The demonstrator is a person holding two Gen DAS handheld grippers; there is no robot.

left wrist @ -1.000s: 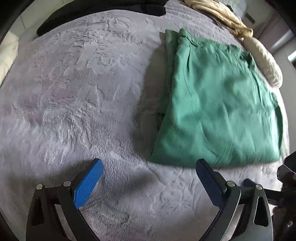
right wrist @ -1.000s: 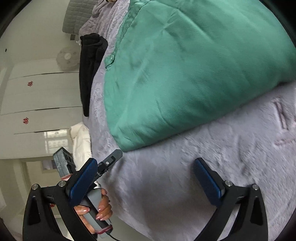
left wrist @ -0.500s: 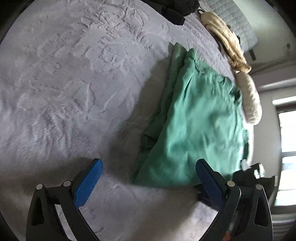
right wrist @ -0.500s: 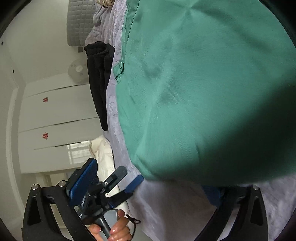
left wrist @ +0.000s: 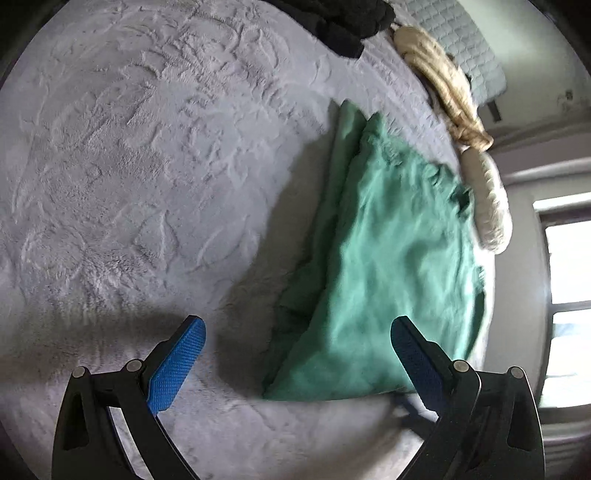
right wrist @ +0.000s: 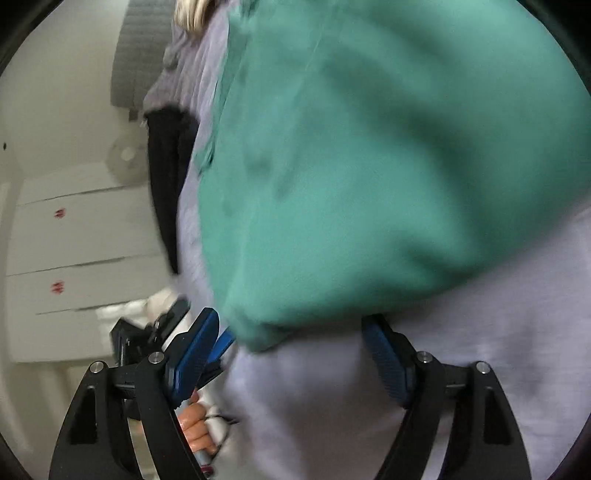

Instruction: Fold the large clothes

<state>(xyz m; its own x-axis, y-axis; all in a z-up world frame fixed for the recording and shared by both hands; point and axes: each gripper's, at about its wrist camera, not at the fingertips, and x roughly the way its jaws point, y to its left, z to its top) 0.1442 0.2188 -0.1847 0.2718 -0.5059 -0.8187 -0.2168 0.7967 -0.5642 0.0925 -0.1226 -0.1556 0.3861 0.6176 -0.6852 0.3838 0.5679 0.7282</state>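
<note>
A folded green garment lies on the grey plush bedspread. My left gripper is open just above the bed, and the garment's near left corner lies between its blue pads without touching them. In the right wrist view the garment fills the upper right. Its near corner dips between the fingers of my right gripper. Those jaws are closing, and the pads stand clear of the cloth. Behind the right gripper's left finger I see the left gripper and the hand holding it.
A black garment, a twisted beige cloth and a cream roll lie along the bed's far edge. A window is beyond the bed on the right. White cupboard doors stand past the bed's side.
The left gripper has swung and rolled toward the garment's near left corner. The right gripper pushed in at the garment's edge, drew back a little, and its jaws have narrowed.
</note>
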